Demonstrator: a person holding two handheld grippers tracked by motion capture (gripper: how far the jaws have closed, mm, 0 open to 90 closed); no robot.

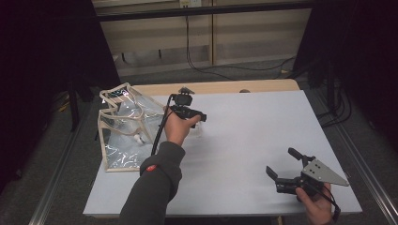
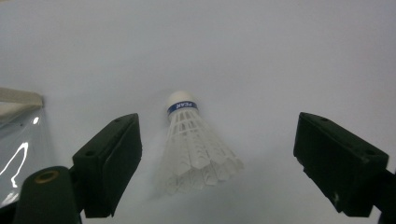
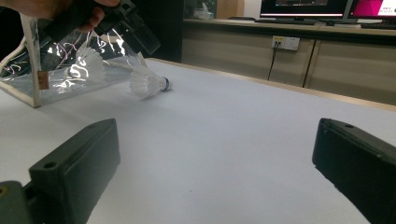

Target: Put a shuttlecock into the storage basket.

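- Shuttlecock (image 2: pixel 194 144): lies on its side on the white table (image 1: pixel 253 136), between the spread jaws of the left gripper (image 2: pixel 217 163) and nearer the left-hand jaw in the left gripper view, touching neither.
- Long axis: runs roughly along the left gripper's line of sight, slightly tilted; the white cork tip with its blue band points away from the gripper, the feather skirt flares toward it.
- Left gripper (image 1: pixel 196 123): jaws wide apart, held above the shuttlecock by the left hand (image 1: pixel 176 126).
- Clear plastic bag (image 1: pixel 124 129): stands just beside the left gripper, on the side of its left-hand jaw; a second shuttlecock (image 3: pixel 86 63) shows inside it.
- Right gripper (image 1: pixel 281 171): jaws wide apart with bare tabletop between them, well apart from the shuttlecock (image 3: pixel 148 83), whose cork tip points to the right in the right gripper view.
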